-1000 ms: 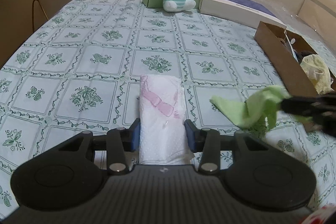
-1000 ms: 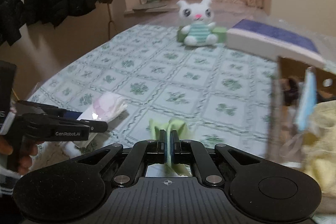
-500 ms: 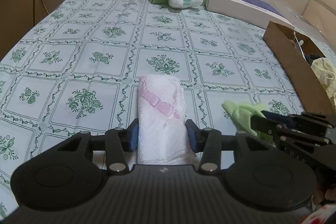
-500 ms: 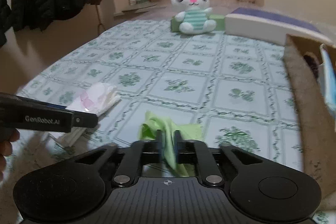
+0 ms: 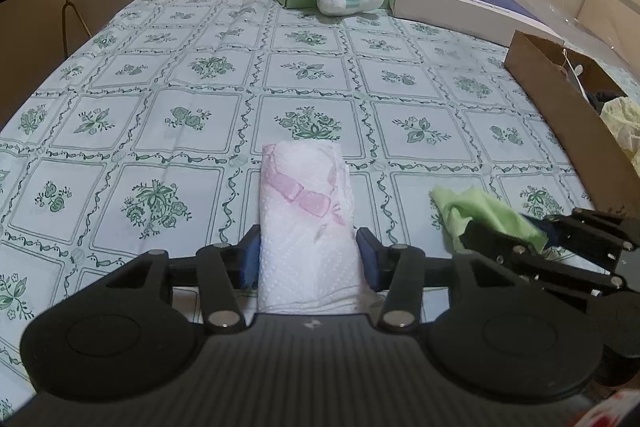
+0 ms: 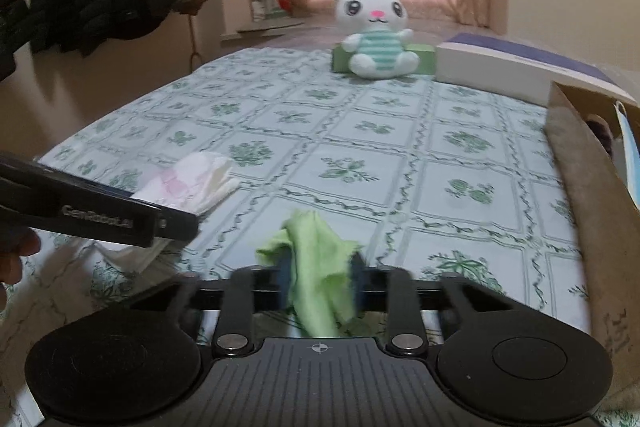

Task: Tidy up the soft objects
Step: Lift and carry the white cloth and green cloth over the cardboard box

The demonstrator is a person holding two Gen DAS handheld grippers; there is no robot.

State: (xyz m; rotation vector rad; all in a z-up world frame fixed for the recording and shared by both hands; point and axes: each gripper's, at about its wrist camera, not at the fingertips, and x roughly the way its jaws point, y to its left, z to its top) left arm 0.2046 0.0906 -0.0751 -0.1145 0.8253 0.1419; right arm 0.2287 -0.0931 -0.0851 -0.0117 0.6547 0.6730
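Between left tongs (image 5: 307,259): white folded cloth (image 5: 306,223), clamped on table (image 5: 200,99). Right tongs (image 6: 320,281) closing around green cloth (image 6: 316,259). You likely lift both toward cardboard box (image 5: 568,115) next.

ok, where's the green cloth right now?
The green cloth lies on the patterned tablecloth between the fingers of the right hand-held gripper, whose jaws are closing. The white folded pad is to its left, the cardboard box to its right.
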